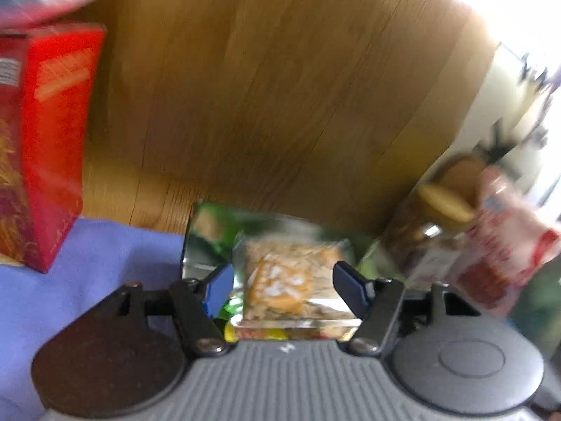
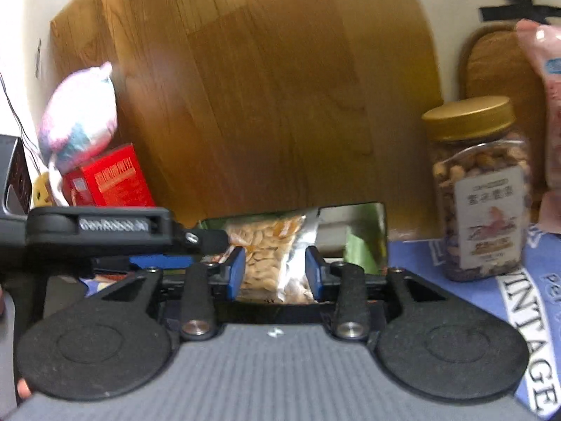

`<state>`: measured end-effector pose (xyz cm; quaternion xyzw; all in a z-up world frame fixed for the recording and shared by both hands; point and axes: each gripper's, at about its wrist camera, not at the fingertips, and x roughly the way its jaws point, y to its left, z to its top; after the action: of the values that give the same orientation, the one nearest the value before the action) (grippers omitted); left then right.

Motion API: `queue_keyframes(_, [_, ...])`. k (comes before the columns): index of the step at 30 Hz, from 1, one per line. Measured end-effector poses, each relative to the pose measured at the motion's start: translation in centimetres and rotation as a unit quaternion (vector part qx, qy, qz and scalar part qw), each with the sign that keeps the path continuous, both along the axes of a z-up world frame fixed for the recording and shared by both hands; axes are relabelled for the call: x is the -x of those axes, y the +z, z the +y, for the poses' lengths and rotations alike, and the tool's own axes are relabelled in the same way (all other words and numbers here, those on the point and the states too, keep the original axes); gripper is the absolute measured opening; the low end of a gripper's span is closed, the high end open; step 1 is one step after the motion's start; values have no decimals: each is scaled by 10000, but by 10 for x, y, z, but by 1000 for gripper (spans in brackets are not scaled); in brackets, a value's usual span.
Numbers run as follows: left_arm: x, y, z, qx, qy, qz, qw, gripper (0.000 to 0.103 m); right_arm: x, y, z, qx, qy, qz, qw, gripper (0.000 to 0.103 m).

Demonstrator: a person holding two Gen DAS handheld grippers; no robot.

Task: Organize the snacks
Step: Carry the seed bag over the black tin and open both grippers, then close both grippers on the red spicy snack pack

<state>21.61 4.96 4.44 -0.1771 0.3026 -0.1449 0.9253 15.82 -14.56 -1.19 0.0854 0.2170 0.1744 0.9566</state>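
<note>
**Both grippers loose around the nut packet**

Fingers (image 1: 220, 289) of our left gripper (image 1: 284, 286) stand apart on either side of a clear foil packet of nuts (image 1: 291, 280), and we see a gap at each pad, so nothing is pinched. Our right gripper (image 2: 275, 268) is likewise parted, its blue pads flanking the same packet (image 2: 270, 256) without pressing it. The packet lies in a shallow, shiny green-lined tray (image 2: 364, 231) on the blue cloth (image 1: 105, 263), against the wooden board (image 1: 280, 87).

We judge the packet is being set down or about to be taken; whichever it is, we should keep the pads square to its flat sides and move slowly, since the slick foil may slide.

Around it: a red box (image 1: 56, 133) to the left with a pastel bag (image 2: 79, 119) on top, and a gold-lidded jar of nuts (image 2: 480, 193) to the right beside a pink packet (image 2: 547, 105).

Motion blur smears the left view; the packet's label is unreadable, and its lower edge is hidden behind the gripper bodies.
</note>
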Motion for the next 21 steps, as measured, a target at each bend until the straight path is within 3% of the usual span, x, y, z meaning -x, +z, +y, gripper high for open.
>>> queue_keyframes(3, [41, 8, 16, 135, 4, -315, 9994, 71, 36, -2, -16, -265, 50, 116, 9996, 43])
queue_keyframes(5, [64, 3, 26, 238, -30, -263, 9994, 71, 56, -13, -21, -526, 271, 417, 9974, 43])
queue_keyframes(8, [92, -19, 37, 437, -176, 100, 9988, 71, 76, -34, -17, -711, 534, 848, 9924, 43])
queue_keyframes(13, [124, -60, 37, 422, -262, 737, 9960, 68, 92, -53, 11, -376, 698, 1260, 9889, 41])
queue_keyframes(15, [136, -74, 34, 442, -261, 838, 9952, 64, 99, -59, 16, -279, 705, 1425, 9869, 25])
queue_keyframes(17, [150, -78, 28, 312, -338, 710, 9964, 55, 109, -60, 15, -320, 715, 1407, 9869, 22])
queue_keyframes(18, [155, -76, 24, 253, -373, 709, 9965, 55, 112, -59, 15, -318, 701, 1430, 9867, 17])
queue_keyframes(21, [171, -75, 16, 208, -475, 702, 9962, 55, 131, -56, 13, -219, 668, 1387, 9878, 17])
